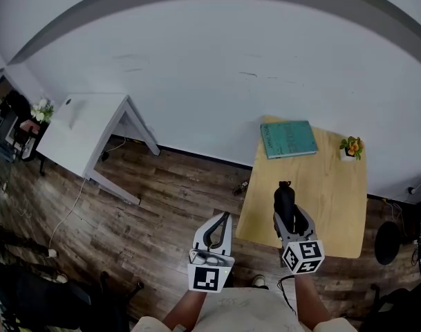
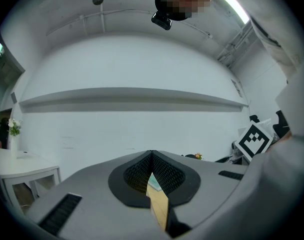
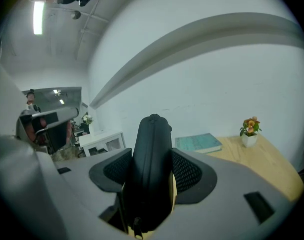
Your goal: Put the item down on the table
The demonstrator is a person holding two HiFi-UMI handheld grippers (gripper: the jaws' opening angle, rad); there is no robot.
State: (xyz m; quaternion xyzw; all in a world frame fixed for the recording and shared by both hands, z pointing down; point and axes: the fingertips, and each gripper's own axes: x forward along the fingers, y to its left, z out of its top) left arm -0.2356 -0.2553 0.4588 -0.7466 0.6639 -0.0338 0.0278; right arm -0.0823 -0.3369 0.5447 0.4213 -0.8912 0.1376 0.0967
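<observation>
L gripper: jaws pressed together, nothing betw. them; beside table's near-left corner.
R gripper: pinching 1 black zip case, held above near end of wooden table; contact w/ top unclear.
Far end: teal book, potted plant.

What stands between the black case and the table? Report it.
Nothing visible. The black case in the right gripper is over bare table; the book and potted plant sit at the far edge, clear of it.
</observation>
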